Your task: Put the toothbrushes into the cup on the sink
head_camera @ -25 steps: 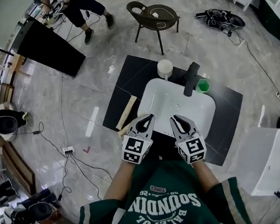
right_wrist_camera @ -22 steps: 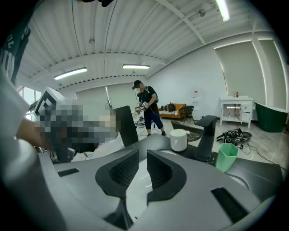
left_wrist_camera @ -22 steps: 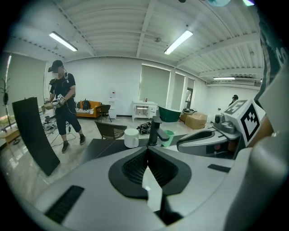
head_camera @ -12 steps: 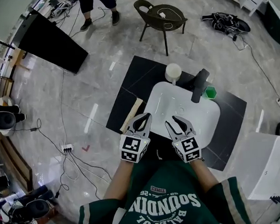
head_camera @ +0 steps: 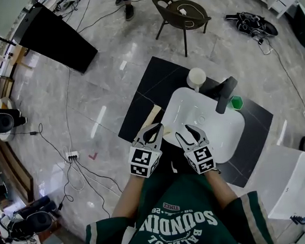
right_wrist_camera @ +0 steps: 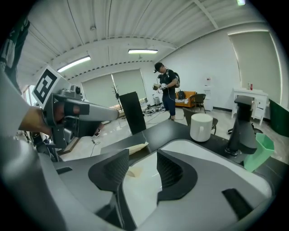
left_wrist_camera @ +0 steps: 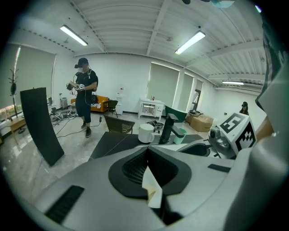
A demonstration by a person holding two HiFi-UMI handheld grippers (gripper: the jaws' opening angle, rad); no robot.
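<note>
No brush stands in the white cup [head_camera: 197,78] at the far side of the sink [head_camera: 231,135]. The pale toothbrushes [head_camera: 153,116] lie on the counter [head_camera: 140,101] to its left, so everything is still to do. The right tool [head_camera: 187,132] has just been opening its jaws, now wide and empty. The left tool [head_camera: 152,130] is pinched closed on nothing.

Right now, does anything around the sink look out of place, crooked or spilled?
Only the long pale pack: it lies slanted on the dark counter left of the sink, not squared up. The white cup stands upright, and I see no spill.
</note>
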